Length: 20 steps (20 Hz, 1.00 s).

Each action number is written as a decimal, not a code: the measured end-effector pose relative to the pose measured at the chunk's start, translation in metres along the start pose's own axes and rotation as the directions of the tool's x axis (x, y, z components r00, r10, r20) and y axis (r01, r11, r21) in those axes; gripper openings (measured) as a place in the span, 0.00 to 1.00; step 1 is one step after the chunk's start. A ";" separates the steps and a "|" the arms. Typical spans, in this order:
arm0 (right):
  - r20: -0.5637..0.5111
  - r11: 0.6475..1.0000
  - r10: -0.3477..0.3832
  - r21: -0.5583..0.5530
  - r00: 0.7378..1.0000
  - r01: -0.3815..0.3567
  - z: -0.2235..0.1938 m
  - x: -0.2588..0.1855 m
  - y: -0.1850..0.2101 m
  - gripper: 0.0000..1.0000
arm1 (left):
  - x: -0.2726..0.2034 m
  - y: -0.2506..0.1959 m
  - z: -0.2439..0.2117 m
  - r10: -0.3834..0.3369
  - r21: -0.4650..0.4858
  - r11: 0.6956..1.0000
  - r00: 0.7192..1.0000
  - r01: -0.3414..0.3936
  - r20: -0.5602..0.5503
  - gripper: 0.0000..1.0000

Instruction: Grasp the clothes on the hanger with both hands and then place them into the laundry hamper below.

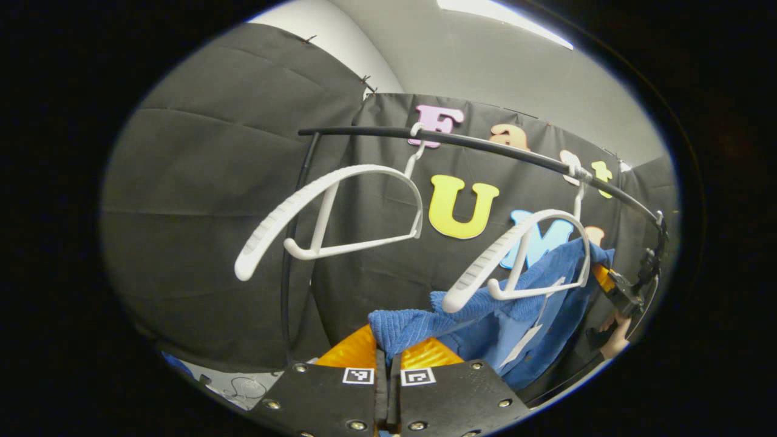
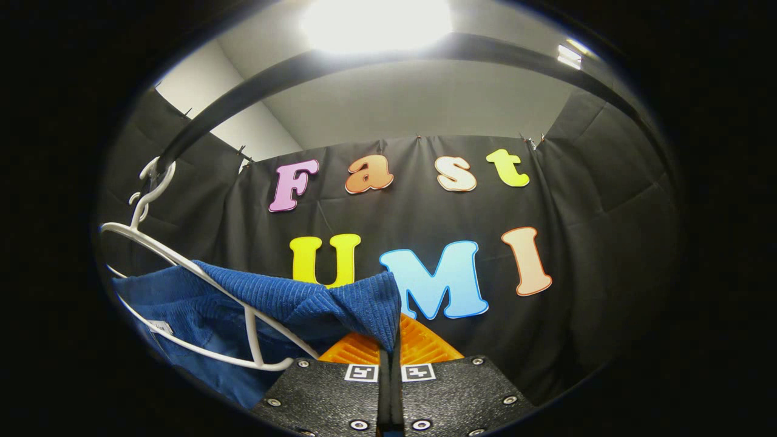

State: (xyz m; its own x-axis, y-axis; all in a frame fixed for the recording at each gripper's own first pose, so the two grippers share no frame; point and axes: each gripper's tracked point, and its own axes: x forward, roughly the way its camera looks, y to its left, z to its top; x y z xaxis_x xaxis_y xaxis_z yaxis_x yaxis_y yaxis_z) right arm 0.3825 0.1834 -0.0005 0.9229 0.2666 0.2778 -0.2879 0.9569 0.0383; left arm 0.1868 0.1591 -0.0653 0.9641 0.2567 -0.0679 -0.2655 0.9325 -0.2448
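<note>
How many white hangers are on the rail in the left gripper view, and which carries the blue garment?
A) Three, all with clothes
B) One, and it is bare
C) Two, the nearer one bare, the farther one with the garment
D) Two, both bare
C: on the black rail, the nearer hanger hangs bare, while the farther hanger has the blue garment draped around it.

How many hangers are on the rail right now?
2, in the left gripper view: a bare white hanger near the rail's left end, and a second hanger toward the right end, at the blue garment. More may hang out of view.
</note>
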 end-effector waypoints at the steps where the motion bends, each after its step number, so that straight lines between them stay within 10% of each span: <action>1: 0.016 1.000 -0.014 0.003 1.000 0.014 0.004 0.001 -0.004 0.00 | 0.000 -0.001 0.000 -0.010 0.007 1.000 1.000 0.010 0.005 0.01; 20: -0.156 0.986 -0.138 -0.113 0.978 0.121 -0.070 -0.007 -0.052 0.00 | 0.001 -0.018 -0.044 -0.093 0.029 0.995 0.993 0.095 -0.077 0.01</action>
State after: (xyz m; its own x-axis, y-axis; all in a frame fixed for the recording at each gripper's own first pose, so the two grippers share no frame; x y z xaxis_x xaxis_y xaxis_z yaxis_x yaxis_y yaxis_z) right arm 0.4085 0.1399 -0.0713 0.9823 0.1466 0.1168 -0.1432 0.9890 -0.0370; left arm 0.1929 0.1311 -0.1034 0.9818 0.1486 -0.1186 -0.1721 0.9597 -0.2223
